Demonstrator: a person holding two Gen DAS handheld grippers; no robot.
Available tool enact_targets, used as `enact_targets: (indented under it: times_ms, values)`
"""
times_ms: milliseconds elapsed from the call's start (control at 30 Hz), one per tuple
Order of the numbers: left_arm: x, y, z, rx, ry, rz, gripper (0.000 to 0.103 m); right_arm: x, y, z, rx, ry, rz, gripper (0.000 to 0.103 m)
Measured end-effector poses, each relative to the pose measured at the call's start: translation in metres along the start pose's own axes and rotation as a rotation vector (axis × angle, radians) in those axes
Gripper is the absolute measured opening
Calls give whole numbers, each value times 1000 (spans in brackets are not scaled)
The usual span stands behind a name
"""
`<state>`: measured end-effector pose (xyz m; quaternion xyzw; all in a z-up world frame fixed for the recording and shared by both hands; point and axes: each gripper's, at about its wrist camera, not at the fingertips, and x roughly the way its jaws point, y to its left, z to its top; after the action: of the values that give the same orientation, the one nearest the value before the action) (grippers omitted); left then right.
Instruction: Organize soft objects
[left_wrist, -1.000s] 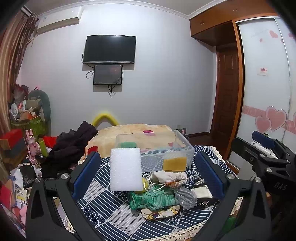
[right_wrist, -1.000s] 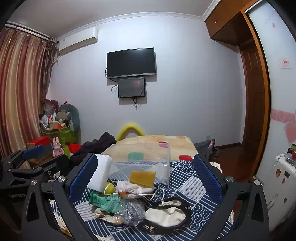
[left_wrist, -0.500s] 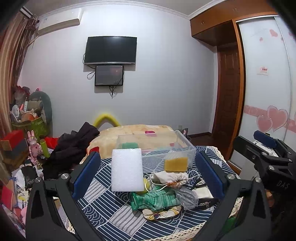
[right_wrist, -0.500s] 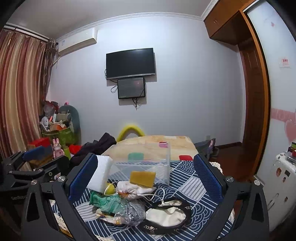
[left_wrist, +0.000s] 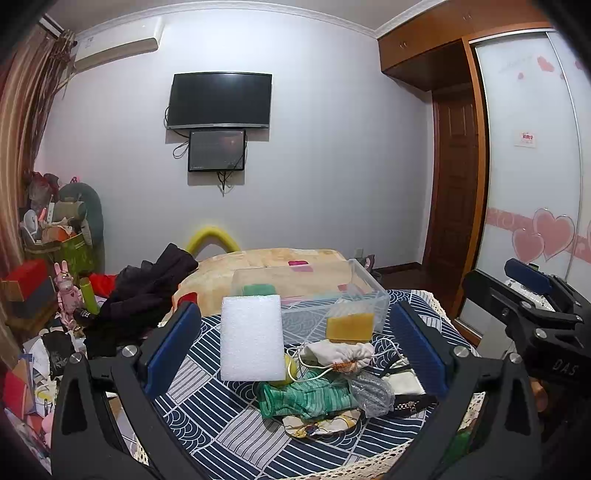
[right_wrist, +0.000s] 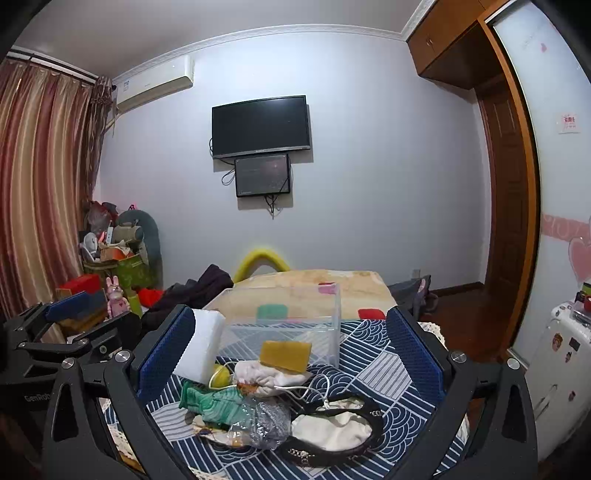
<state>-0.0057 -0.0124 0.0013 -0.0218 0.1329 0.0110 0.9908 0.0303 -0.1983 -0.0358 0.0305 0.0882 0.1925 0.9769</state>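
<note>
A pile of soft things lies on the blue patterned tablecloth (left_wrist: 207, 421): a white foam block (left_wrist: 252, 339) standing upright, a yellow sponge (left_wrist: 349, 327), a white drawstring pouch (left_wrist: 338, 352), a green knit cloth (left_wrist: 306, 397) and a crinkled clear bag (left_wrist: 371, 391). A clear plastic box (left_wrist: 314, 295) stands behind them with a green sponge (left_wrist: 258, 289) in it. My left gripper (left_wrist: 295, 350) is open and empty, short of the pile. My right gripper (right_wrist: 290, 354) is open and empty, with a cream bag with a black chain strap (right_wrist: 332, 432) in front of it.
The table's lace edge (left_wrist: 369, 469) is close to me. Behind the table are a bed with a beige blanket (left_wrist: 266, 264) and dark clothes (left_wrist: 147, 288). Cluttered toys and boxes (left_wrist: 44, 295) stand at the left. A wardrobe (left_wrist: 528, 166) is at the right.
Both grippers have drifted very slightly; the view shifted a little. Nothing on the table has moved.
</note>
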Motion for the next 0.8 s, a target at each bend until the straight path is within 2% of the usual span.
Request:
enact_targets:
  times_ms: [800]
  values:
    - [-2, 0, 2, -7, -16, 2, 103, -1, 0, 0, 8, -7, 7, 103]
